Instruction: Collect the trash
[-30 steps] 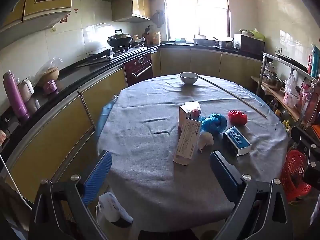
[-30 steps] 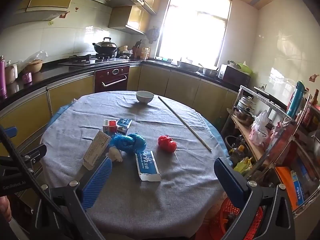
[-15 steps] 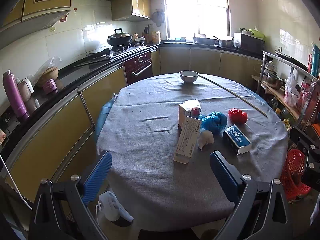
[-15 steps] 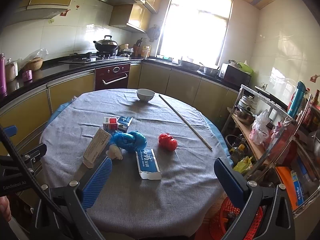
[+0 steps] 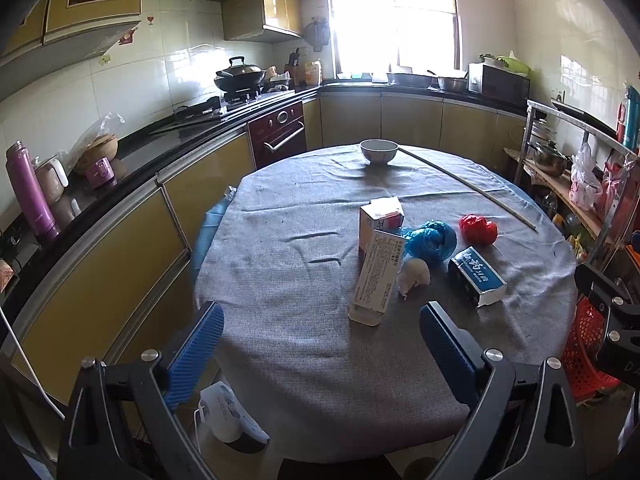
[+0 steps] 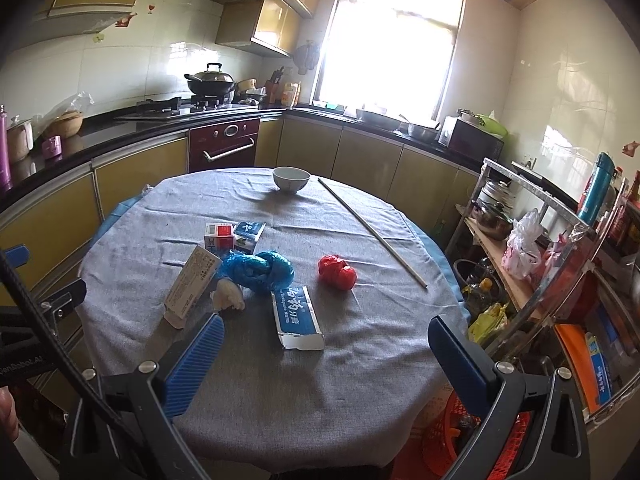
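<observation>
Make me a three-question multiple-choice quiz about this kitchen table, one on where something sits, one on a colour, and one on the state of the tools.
1. Where is the white bowl?
A. far side of the table
B. on the floor
C. on the stove

2. What colour is the crumpled bag nearest the long stick?
A. green
B. red
C. yellow

3. How do the left tool and right tool stand?
A. both open, empty
B. both shut on trash
C. one holds a carton

Answers: A, the bowl sits by the far edge; B, the bag is red; A, nothing lies between the fingers.
</observation>
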